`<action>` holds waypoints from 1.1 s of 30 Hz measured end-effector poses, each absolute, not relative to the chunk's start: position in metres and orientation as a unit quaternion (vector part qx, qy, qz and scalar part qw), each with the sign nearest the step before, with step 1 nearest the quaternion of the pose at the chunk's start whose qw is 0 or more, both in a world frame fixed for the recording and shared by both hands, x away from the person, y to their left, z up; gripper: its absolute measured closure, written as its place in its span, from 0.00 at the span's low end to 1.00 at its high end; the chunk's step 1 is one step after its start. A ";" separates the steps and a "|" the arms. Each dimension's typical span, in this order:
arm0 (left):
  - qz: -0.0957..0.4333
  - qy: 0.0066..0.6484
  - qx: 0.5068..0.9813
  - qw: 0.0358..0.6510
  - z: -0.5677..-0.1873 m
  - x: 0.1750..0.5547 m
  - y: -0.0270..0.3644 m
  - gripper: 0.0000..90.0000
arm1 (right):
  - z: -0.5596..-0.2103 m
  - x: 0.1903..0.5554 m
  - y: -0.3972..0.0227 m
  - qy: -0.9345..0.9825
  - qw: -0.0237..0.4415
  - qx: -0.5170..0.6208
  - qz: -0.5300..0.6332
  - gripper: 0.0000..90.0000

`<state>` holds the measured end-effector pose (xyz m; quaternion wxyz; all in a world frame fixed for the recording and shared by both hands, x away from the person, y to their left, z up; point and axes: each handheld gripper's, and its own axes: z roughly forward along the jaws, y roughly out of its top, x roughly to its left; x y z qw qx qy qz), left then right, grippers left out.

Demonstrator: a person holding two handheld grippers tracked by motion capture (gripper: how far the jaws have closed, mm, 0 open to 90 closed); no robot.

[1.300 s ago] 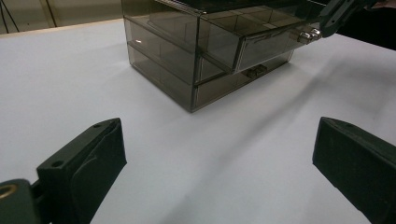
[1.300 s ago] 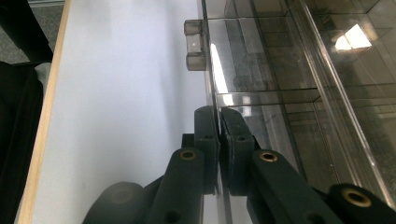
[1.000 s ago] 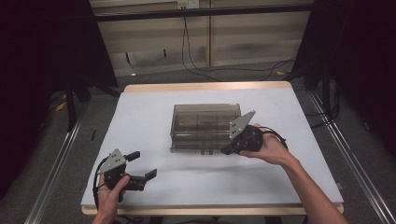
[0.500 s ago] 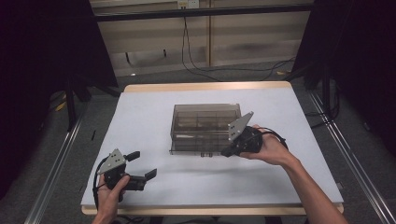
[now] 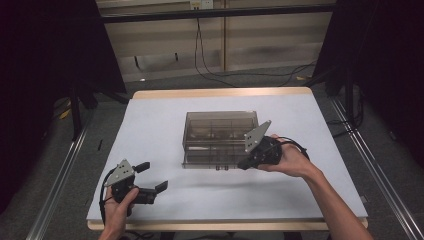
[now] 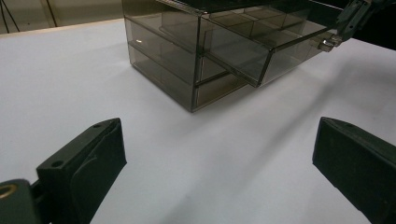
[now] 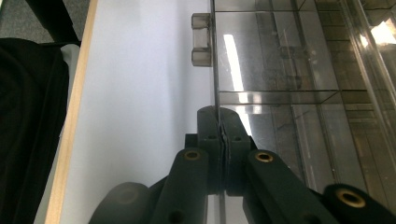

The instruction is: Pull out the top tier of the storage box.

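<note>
The right gripper (image 7: 223,122) has just finished clamping on the front wall of the drawer (image 6: 261,51), so pulling can begin; the left gripper (image 5: 150,180) waits apart, near the organizer box (image 5: 220,137).

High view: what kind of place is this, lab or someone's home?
Most likely a lab recording station, not a home. A white-covered table sits between metal frame rails, with cables on the floor behind it and dark surroundings. One smoky clear drawer box sits on the table.
</note>
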<state>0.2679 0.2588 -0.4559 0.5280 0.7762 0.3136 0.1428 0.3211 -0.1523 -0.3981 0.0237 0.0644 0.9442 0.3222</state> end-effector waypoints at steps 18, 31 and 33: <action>0.140 0.311 0.775 0.531 -0.456 0.268 0.259 0.03 | -0.396 0.317 -0.152 0.948 0.019 0.054 0.313 1.00; 0.140 0.312 0.775 0.531 -0.456 0.268 0.259 0.03 | -0.397 0.314 -0.149 0.950 0.009 0.058 0.307 0.99; 0.142 0.313 0.776 0.528 -0.456 0.268 0.259 0.03 | -0.397 0.314 -0.149 0.950 0.012 0.056 0.307 0.99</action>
